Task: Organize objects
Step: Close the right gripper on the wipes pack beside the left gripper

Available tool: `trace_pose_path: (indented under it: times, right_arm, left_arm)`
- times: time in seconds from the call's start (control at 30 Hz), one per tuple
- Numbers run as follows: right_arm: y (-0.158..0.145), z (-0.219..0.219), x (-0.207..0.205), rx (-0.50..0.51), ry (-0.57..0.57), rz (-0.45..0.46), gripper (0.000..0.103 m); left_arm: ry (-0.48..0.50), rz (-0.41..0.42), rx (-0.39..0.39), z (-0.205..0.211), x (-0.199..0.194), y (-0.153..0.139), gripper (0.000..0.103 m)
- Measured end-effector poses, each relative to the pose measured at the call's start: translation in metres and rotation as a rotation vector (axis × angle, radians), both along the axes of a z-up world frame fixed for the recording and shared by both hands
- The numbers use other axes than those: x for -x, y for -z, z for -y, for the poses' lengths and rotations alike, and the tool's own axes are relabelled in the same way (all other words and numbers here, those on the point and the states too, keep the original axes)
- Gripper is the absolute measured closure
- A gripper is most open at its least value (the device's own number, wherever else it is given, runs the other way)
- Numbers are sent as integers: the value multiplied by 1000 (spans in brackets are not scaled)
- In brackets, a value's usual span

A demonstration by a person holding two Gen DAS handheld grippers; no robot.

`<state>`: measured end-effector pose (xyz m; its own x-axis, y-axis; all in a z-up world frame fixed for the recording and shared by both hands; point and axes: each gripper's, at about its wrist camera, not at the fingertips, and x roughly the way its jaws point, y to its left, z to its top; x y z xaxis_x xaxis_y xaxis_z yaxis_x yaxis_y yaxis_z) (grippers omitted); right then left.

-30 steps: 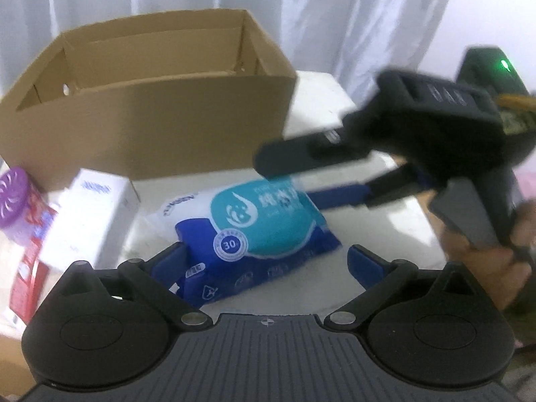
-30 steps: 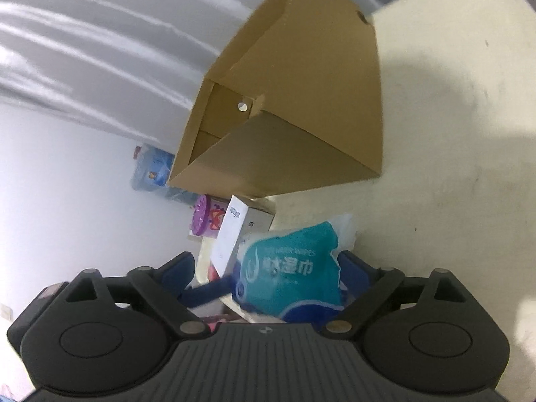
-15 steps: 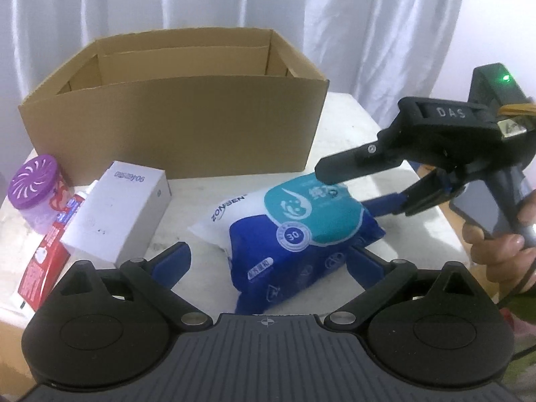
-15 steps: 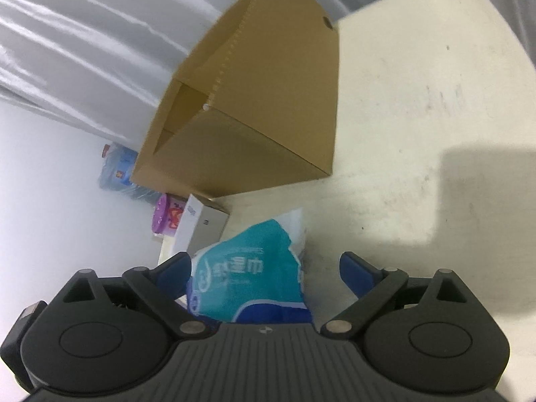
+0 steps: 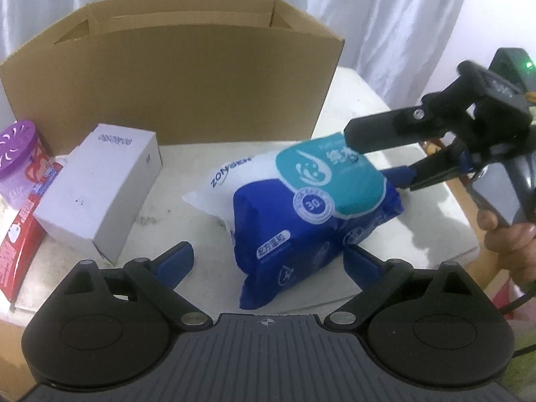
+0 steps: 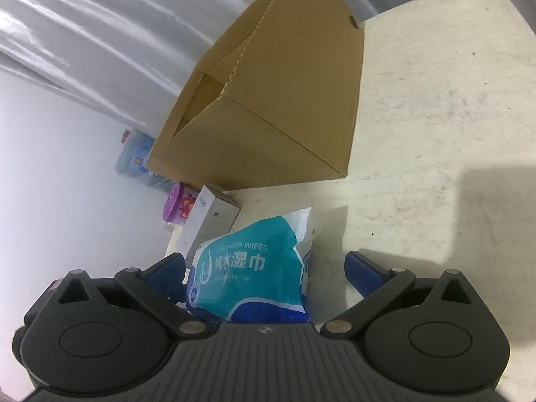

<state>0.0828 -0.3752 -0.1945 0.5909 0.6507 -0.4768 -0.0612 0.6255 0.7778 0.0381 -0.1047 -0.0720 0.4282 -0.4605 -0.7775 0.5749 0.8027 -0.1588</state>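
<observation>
The soft, light wipes pack (image 5: 311,207) is straddled by the wide-open right gripper (image 5: 378,164); its thick middle should be taken, not the slippery end; the left gripper (image 5: 268,261) is spread wide, empty

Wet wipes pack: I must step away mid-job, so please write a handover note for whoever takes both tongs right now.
Left tongs: open, holding nothing, just short of the wet wipes pack.
Right tongs: open, straddling the far end of the pack, not closed on it.
Things: the pack lies on the table in front of the cardboard box. The white box, purple air freshener and red packet sit to its left.
Done: nothing visibly packed; the box's floor is hidden.
Left: probably grip the pack, put it in the box, then the other items.
</observation>
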Motion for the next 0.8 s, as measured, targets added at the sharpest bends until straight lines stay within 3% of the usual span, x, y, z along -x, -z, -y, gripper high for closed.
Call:
trace_pose_path:
  times: [0.1, 0.27, 0.37, 0.53, 0.8]
  right_arm:
    - [-1, -3, 1, 14, -3, 7, 0]
    - [-10, -19, 2, 126, -24, 21, 1]
    - [-9, -19, 5, 108, -15, 11, 13]
    - [-5, -15, 10, 59, 5, 7, 31]
    - [-11, -23, 12, 83, 1, 12, 31]
  left_arm:
    - [1, 16, -1, -1, 2, 0, 7]
    - [31, 34, 9, 4, 7, 1, 23]
    - [46, 38, 2, 7, 9, 1, 30]
    - [34, 41, 5, 8, 10, 0, 32]
    - [-1, 1, 37, 3, 6, -3, 38]
